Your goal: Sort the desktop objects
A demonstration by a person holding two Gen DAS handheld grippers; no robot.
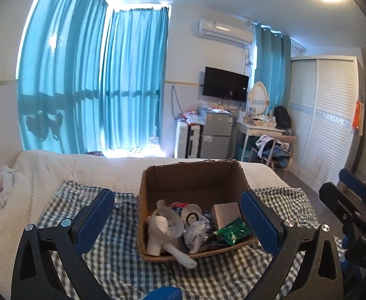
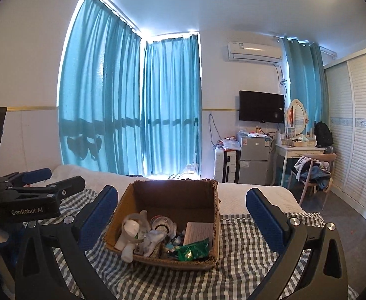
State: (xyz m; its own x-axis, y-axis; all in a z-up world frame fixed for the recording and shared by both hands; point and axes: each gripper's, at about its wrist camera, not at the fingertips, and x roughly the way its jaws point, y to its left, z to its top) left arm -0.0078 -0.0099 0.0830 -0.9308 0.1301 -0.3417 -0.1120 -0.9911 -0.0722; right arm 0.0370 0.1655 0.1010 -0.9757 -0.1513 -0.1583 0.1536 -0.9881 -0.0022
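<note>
Cardboard box (image 1: 192,180) sits on the checked cloth (image 1: 118,257) spread over our bed (image 1: 58,170), holding the sorted things: a white plastic piece (image 1: 158,232), a green packet (image 1: 232,231), a small grey-brown block (image 1: 226,213) and a crumpled wrapper (image 1: 195,232). Our left claw (image 1: 178,220) stands wide apart with nothing between its blue pads. Our right claw (image 2: 183,221) is likewise spread fully, empty, facing the same box. We see each claw beside the other.

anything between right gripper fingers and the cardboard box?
Nothing but bare checked cloth between the open right gripper and the cardboard box, per the right wrist view.
</note>
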